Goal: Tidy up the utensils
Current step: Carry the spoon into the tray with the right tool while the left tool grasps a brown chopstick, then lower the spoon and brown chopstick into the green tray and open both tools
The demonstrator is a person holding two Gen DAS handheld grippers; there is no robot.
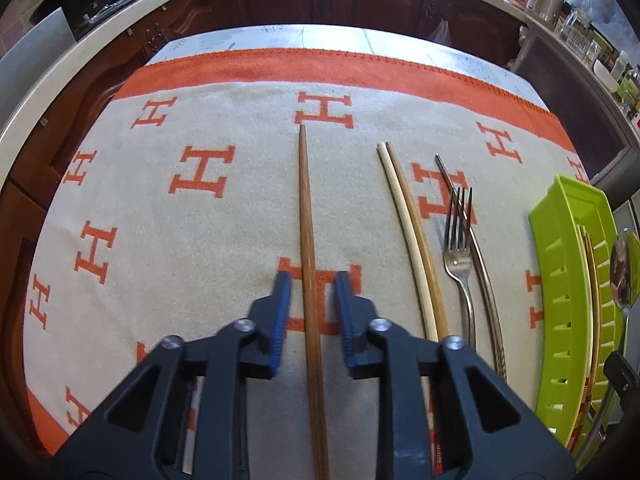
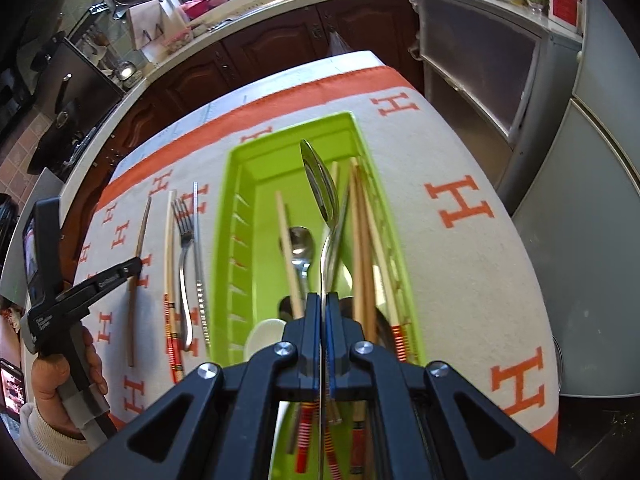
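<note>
My left gripper (image 1: 310, 284) is open, its blue pads either side of a long brown chopstick (image 1: 308, 216) lying on the cloth. To its right lie a pale chopstick pair (image 1: 404, 220), a fork (image 1: 458, 248) and a metal utensil handle (image 1: 486, 280). My right gripper (image 2: 323, 300) is shut on the handle of a metal spoon (image 2: 320, 184), held on edge above the green tray (image 2: 236, 184). The tray holds several chopsticks (image 2: 362, 248), another spoon (image 2: 300, 244) and a white spoon (image 2: 264, 332). The tray also shows in the left wrist view (image 1: 560, 264).
A beige cloth with orange H marks (image 1: 200, 172) covers the table. Dark wood cabinets (image 2: 272, 48) and a cluttered counter (image 2: 168, 28) stand beyond the table's far edge. A grey fridge (image 2: 592, 184) is on the right.
</note>
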